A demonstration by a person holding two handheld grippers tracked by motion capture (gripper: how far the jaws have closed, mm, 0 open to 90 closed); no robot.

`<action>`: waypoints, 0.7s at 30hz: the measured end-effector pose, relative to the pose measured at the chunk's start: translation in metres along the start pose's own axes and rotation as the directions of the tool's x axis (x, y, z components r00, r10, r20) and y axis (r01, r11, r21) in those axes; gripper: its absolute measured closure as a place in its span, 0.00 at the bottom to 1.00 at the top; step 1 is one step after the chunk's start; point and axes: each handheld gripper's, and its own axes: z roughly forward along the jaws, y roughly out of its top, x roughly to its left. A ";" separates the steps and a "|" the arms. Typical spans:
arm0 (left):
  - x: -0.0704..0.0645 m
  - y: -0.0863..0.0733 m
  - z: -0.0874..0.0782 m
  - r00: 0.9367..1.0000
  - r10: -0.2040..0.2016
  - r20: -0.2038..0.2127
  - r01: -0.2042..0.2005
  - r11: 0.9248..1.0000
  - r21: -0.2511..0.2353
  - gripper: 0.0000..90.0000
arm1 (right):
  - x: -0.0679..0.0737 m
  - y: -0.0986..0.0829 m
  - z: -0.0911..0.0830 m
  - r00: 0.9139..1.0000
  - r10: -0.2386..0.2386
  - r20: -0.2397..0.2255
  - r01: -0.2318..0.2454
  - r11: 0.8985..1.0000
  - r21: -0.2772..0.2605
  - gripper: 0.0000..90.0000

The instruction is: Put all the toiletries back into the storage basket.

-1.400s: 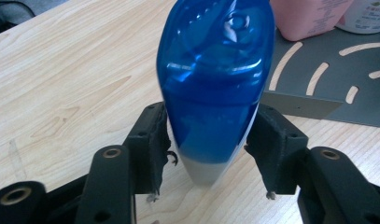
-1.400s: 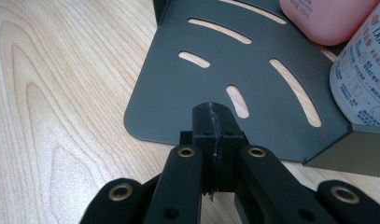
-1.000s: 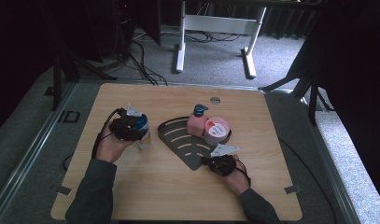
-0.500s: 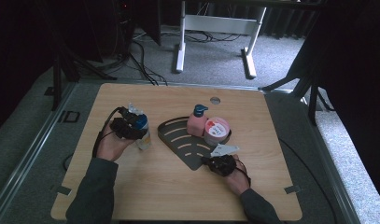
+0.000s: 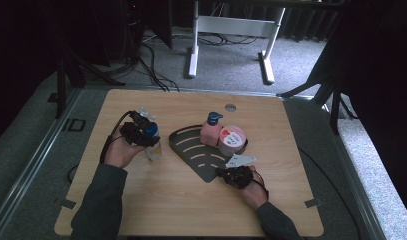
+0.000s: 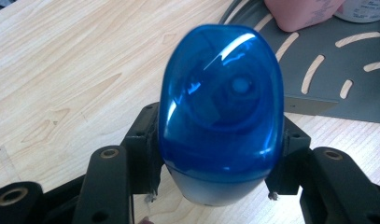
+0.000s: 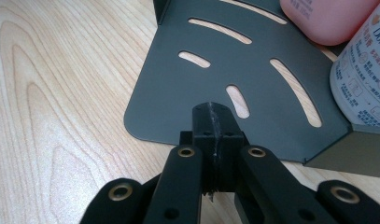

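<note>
1. The left tool (image 5: 141, 134) sits at about 9 o'clock on the wooden table (image 5: 291, 150), with its jaws clamped on either side of a bottle with a blue cap (image 6: 222, 112).
2. In the left tool's view the blue cap hides nearly all of the bottle; only a pale strip shows under it, so what the body looks like is hard to make out there. In the high view the hand (image 5: 118, 152) and tool cover most of the bottle's upper part.
3. The right tool (image 7: 214, 122) has its jaws pressed together, nothing between them, its tip at the near edge of the dark slotted tray (image 7: 253, 84), toward 5 o'clock from the table's centre. Whether the tip touches the tray I cannot tell.
4. On the tray's far side stand a pink pump bottle (image 5: 211, 131) and, just beside it at 3 o'clock, a white tub with a red-and-white lid (image 5: 232, 140). Both are cut off at the edge in the right tool's view.
5. The tub's small print is too blurred to read.
</note>
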 end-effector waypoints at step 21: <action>0.002 0.015 0.001 0.999 0.025 0.021 -0.026 0.997 0.067 0.54 | -0.001 0.000 0.000 1.000 0.003 -0.004 -0.003 1.000 0.001 1.00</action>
